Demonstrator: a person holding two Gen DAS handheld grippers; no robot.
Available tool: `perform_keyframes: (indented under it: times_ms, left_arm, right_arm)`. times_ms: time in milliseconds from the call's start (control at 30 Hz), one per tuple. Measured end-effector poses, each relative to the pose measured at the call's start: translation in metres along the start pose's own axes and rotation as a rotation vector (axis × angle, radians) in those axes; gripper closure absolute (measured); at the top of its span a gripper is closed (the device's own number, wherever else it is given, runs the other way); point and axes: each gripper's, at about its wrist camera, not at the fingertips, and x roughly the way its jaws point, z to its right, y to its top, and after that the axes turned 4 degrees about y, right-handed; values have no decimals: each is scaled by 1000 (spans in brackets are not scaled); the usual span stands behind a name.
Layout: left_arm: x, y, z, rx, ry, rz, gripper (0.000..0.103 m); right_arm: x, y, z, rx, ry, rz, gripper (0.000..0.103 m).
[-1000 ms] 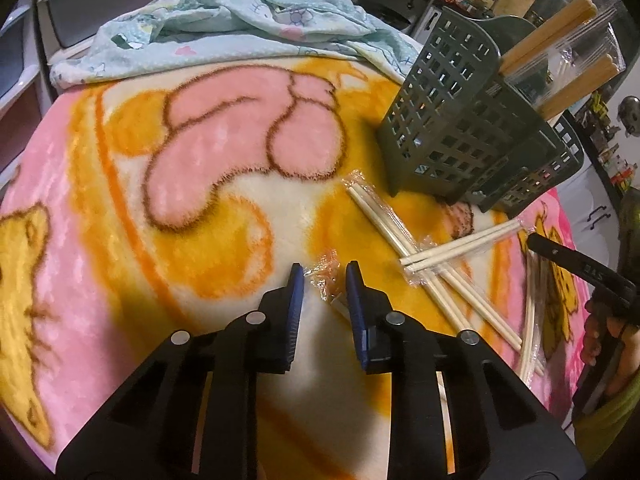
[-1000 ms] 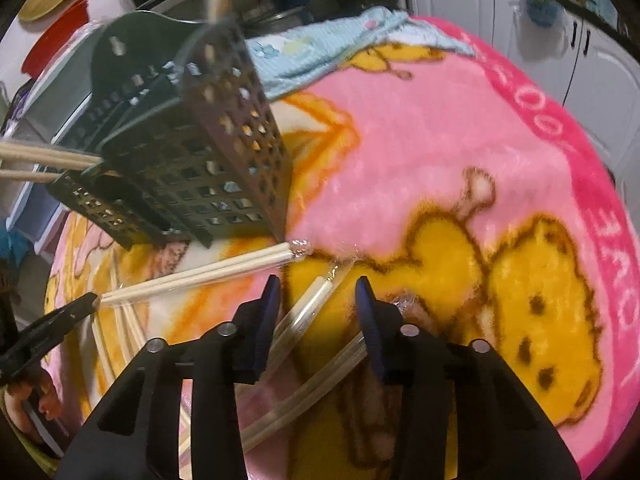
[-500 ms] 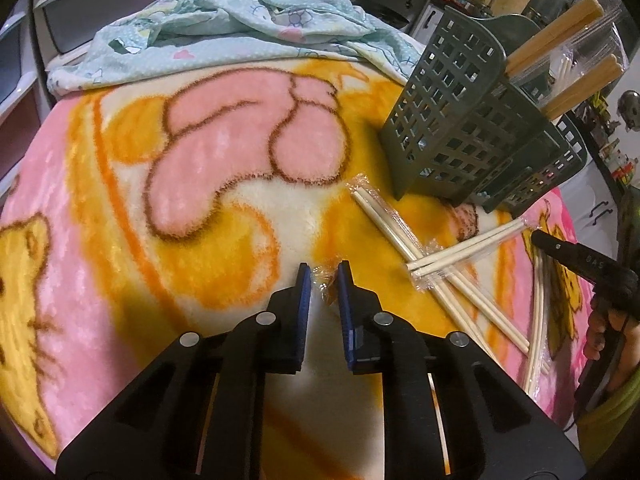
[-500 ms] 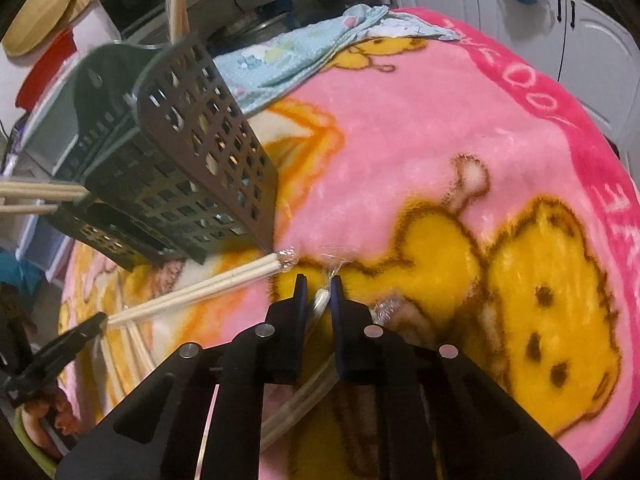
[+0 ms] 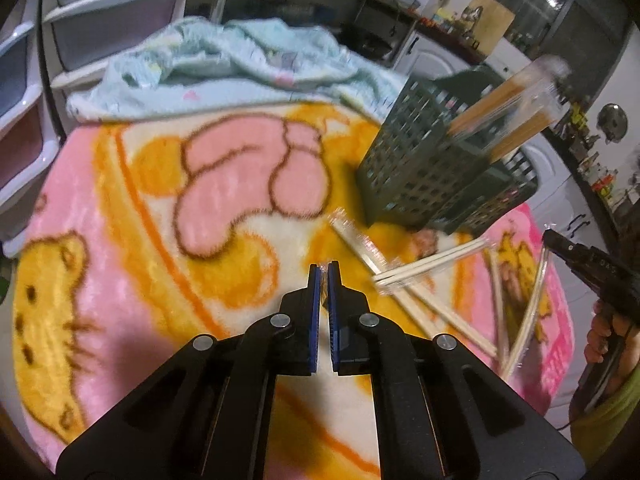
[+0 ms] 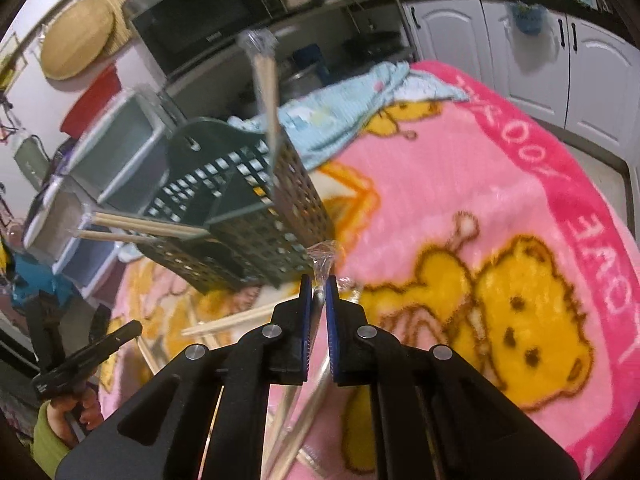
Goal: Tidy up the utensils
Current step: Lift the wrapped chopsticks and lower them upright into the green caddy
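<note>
Over the blanket's (image 6: 460,184) middle | both grippers pinch wrapped chopsticks (image 6: 320,276) by the film | lift slowly toward caddy (image 6: 248,208)

Two close, downward wrist views; shared caddy (image 5: 424,184)

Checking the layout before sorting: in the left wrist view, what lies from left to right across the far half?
White drawer unit → crumpled light-blue cloth → dark green perforated plastic utensil basket → white cabinet door.
</note>
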Motion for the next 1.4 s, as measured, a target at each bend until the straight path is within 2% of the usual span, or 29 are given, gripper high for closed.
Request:
perform_keyframes:
  times_ms: [333,700,1067,1400]
  left_arm:
    - [-47,11,35,76,-86,111,101]
    - [-75,19,87,177,-164,175,101]
    - [-85,31,128,247,-214,209,101]
    - [-95,53,158,290,-263,272,101]
  right_arm:
    - [-47,4,-28,-72,40,81,97]
    - [-94,9,-50,-159,46,205,97]
    - [-129,20,-44,-167,33,314,97]
    - [-149,25,-39,-162,17,383,97]
